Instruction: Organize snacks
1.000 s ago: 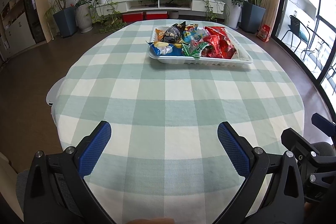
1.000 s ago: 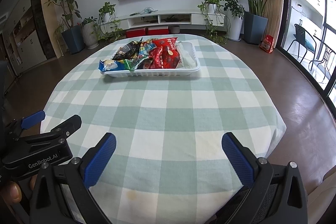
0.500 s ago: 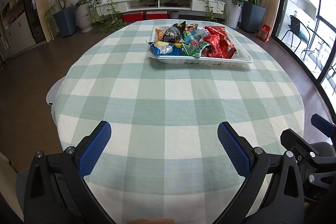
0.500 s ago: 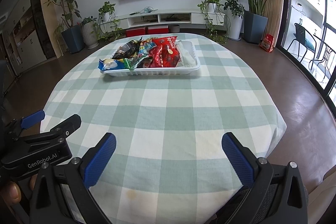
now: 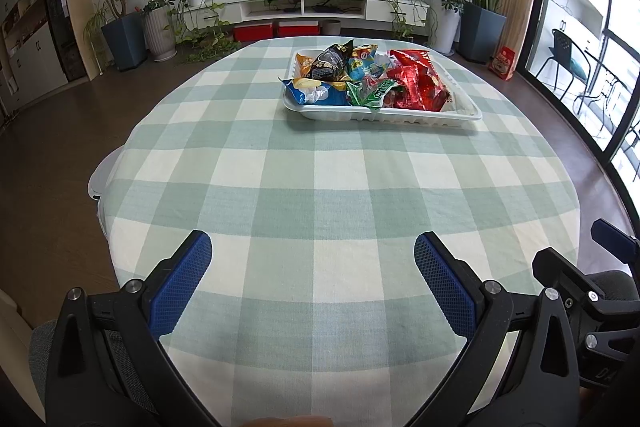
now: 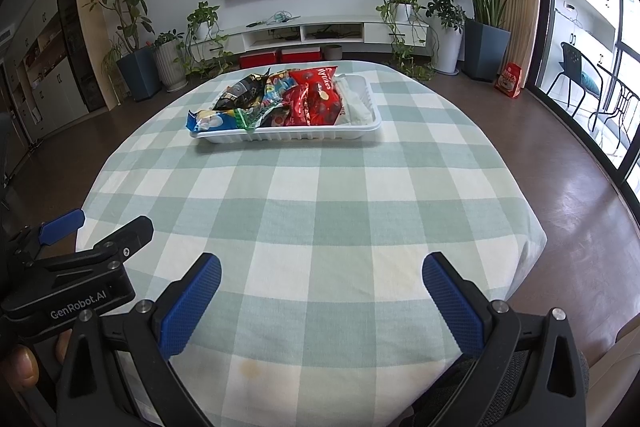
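Almost nothing has changed over the last second: both grippers hang over the near edge of the table as they did before, and the tray sits in the same spot on the far half of the checked cloth. That stillness suggests either a pause at the very end of the job or a wait before any sorting begins; with every packet already in the tray and nothing loose on the cloth, the task looks close to done, though that is a judgement only.

The left gripper (image 5: 312, 281) has its blue pads spread wide with nothing between them, only cloth below. The right gripper (image 6: 322, 301) is likewise spread wide and empty.

The white tray (image 5: 400, 115) is shallow and ribbed along its wall. It holds a loose heap of snack packets (image 5: 360, 79): a blue one hanging over the left rim, a black one and a green one in the middle, red ones to the right, all crinkly and overlapping rather than lined up
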`<state>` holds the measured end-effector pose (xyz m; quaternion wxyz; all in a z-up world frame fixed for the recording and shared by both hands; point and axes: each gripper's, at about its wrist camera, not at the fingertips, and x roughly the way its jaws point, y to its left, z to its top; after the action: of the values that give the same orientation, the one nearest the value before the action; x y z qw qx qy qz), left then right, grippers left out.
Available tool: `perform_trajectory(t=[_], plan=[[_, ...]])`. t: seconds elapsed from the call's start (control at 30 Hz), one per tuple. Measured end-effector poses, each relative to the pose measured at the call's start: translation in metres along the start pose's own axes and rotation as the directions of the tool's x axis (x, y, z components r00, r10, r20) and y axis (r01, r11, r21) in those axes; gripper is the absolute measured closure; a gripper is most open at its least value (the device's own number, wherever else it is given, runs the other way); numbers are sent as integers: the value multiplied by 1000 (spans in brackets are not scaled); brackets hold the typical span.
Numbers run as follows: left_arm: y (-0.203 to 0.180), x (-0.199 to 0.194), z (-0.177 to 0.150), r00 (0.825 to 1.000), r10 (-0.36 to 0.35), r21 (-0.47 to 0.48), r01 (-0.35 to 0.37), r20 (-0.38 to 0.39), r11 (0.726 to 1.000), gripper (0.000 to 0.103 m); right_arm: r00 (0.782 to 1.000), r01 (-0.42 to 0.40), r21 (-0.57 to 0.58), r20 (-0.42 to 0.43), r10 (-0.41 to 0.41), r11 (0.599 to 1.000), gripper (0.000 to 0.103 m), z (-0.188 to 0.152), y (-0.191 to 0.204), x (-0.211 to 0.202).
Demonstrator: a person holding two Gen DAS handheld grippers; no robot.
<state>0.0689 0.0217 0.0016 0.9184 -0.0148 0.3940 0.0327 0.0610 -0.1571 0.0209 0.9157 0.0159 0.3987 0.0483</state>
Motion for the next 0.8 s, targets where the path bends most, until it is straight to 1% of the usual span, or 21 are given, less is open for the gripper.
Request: perform_trajectory(t=[0.8], plan=[[1,-1,1,1000,-1,0,1,0,1000,0,1000,0,1,-3,0,1000,0,2,-1,-1]])
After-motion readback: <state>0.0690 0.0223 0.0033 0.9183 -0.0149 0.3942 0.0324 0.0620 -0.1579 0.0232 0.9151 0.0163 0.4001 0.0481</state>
